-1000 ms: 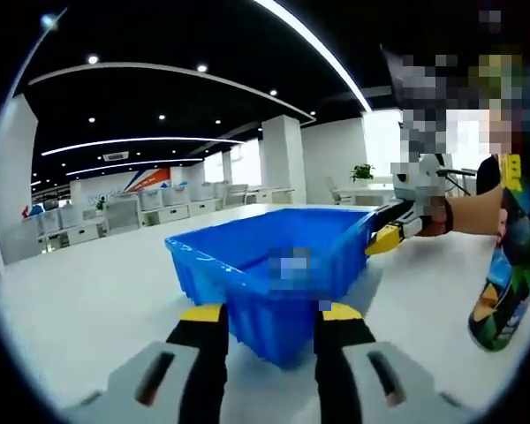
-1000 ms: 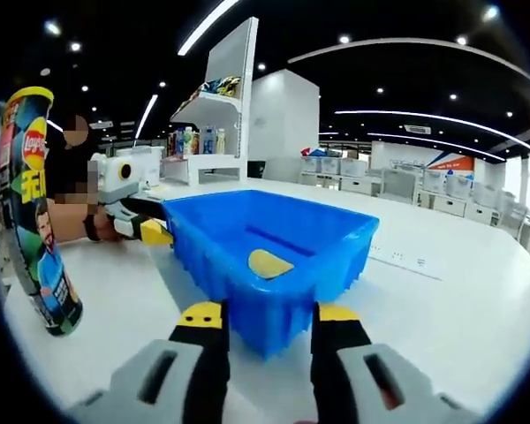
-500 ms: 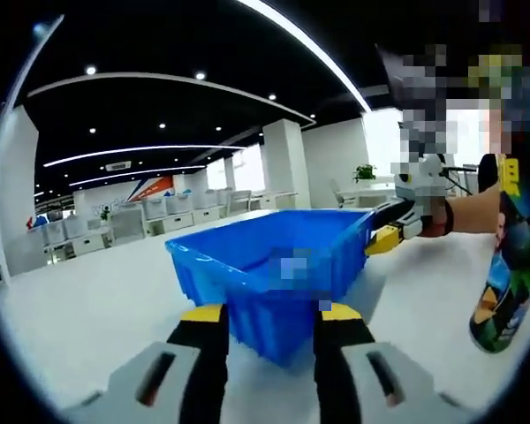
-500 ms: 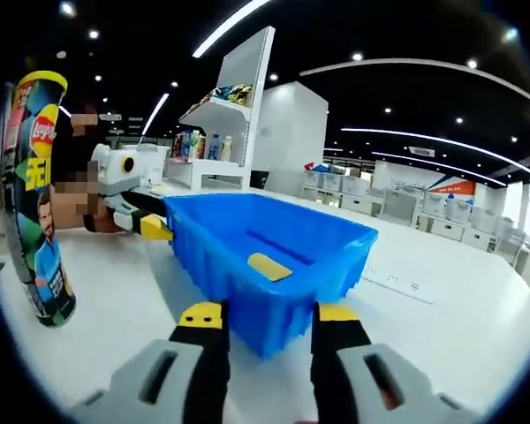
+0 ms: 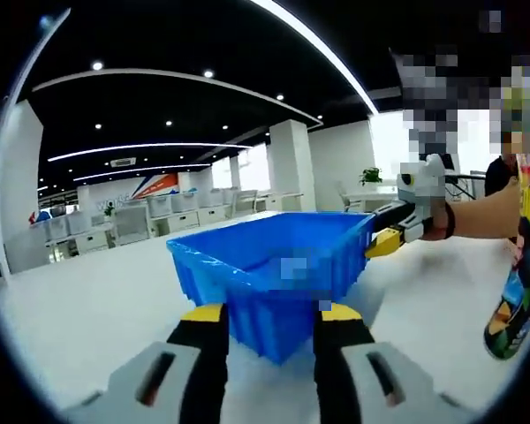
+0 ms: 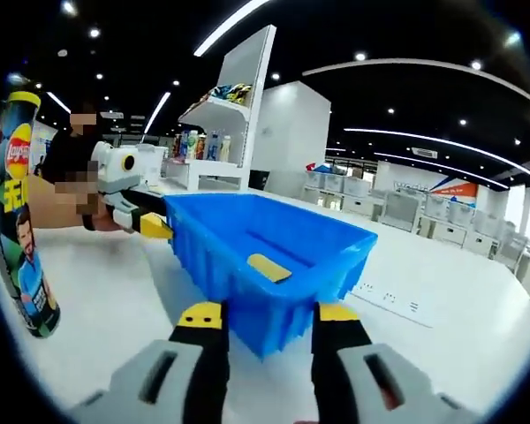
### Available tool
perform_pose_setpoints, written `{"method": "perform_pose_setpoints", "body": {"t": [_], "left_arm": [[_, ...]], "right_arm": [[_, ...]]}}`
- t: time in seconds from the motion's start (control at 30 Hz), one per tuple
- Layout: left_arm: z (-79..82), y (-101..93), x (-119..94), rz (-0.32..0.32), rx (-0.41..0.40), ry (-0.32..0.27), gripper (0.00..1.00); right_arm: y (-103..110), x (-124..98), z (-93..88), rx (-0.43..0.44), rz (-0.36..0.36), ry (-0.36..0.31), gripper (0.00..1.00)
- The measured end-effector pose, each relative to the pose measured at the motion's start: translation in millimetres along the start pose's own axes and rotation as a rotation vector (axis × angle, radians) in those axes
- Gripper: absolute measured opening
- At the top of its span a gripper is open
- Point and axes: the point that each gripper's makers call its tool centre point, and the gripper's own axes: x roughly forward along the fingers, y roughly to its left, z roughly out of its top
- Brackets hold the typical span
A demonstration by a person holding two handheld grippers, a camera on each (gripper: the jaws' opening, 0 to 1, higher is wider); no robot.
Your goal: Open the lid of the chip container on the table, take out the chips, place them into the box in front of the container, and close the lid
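A blue plastic box (image 5: pixel 274 269) stands on the white table (image 5: pixel 79 309), and one yellow chip (image 6: pixel 269 267) lies inside the box (image 6: pixel 274 243). My left gripper (image 5: pixel 271 312) is open, its jaws either side of the box's near corner. My right gripper (image 6: pixel 269 313) is open at another corner of the box. Each gripper shows in the other's view, its yellow tip at the box rim: the right gripper (image 5: pixel 390 238) and the left gripper (image 6: pixel 148 227). The tall chip can (image 6: pixel 22 230) stands upright beside the box, yellow at its top; it also appears as the can (image 5: pixel 519 291).
A person's forearm (image 5: pixel 477 216) holds the right gripper, and a hand (image 6: pixel 57 208) holds the left one. A white shelf with bottles (image 6: pixel 208 137) rises behind the table. Office desks and chairs (image 5: pixel 115 221) stand far off. Bare table (image 6: pixel 442 336) lies around the box.
Both views have shifted slightly, so the can sits nearer each view's edge. Box, chip and both grippers keep their places relative to each other.
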Motion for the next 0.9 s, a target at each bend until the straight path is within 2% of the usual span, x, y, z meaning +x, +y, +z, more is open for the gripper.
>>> {"method": "perform_pose_setpoints", "body": {"t": [0.2,0.33,0.37,0.67,0.83,0.9], "left_arm": [[-10.4,4.7,11.1,0.002,0.006,0.034,0.38],[-26.3,3.3,16.4,0.007,-0.003,0.079,0.38],[-24.6,3.3,15.8,0.01,-0.029,0.06,0.38],[-24.7,2.6,15.7,0.005,-0.021,0.058,0.39],[-25.0,2.1,15.5,0.0,-0.021,0.068,0.4],[-23.1,-0.3,14.2,-0.017,-0.025,0.063,0.43]], "right_arm": [[-7.4,10.0,-13.3,0.006,0.0,0.035,0.35],[-8.4,12.2,-21.1,-0.001,-0.003,0.044,0.35],[-8.7,11.6,-21.4,0.008,-0.004,0.047,0.35],[-4.6,10.7,-24.2,0.057,-0.002,0.047,0.37],[-2.9,11.3,-29.7,0.026,-0.005,0.07,0.38],[-2.0,10.3,-32.6,0.005,-0.015,0.091,0.4]]}}
